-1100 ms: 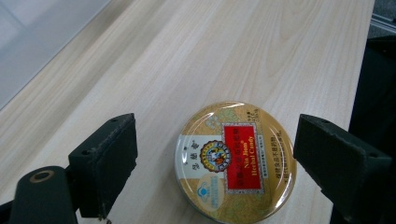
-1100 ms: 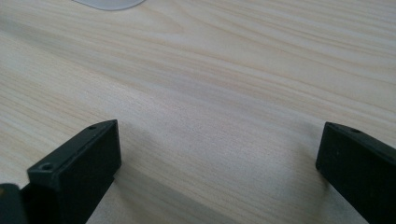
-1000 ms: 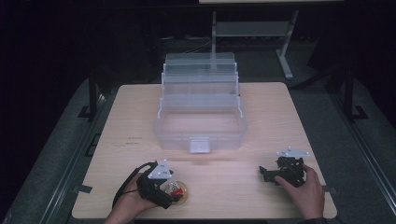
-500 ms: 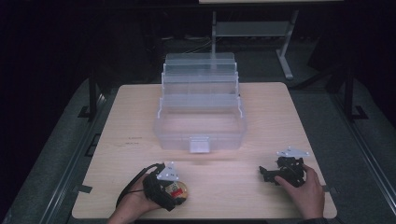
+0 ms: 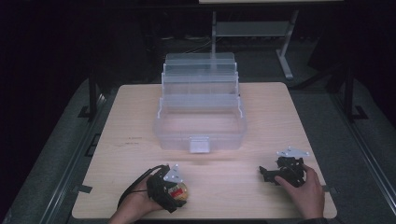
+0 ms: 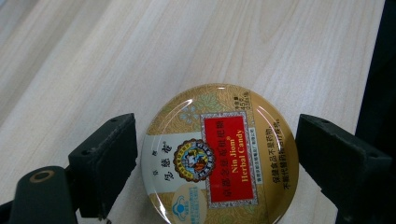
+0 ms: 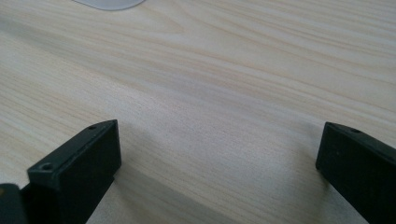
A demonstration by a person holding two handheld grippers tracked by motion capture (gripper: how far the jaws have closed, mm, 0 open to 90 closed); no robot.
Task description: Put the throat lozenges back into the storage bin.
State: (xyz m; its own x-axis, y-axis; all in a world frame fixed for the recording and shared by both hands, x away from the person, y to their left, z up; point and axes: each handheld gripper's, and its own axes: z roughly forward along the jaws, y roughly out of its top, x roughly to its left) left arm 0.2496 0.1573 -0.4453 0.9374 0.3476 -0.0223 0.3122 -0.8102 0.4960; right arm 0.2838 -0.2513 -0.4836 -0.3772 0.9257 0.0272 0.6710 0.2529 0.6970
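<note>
Candy tin sitting between the jaws, not pinched yet

Left hand-held gripper (image 6: pixel 217 158) is spread around the candy tin (image 6: pixel 218 154) on the table (image 6: pixel 196 42); right hand-held gripper (image 7: pixel 219 158) gapes over bare wood.

A round gold candy tin (image 6: pixel 219 156) with a red label reading "Nin Jiom Herbal Candy" lies flat, lid up. It rests on the desk (image 5: pixel 140 126) near the front edge, toward the left corner.
</note>
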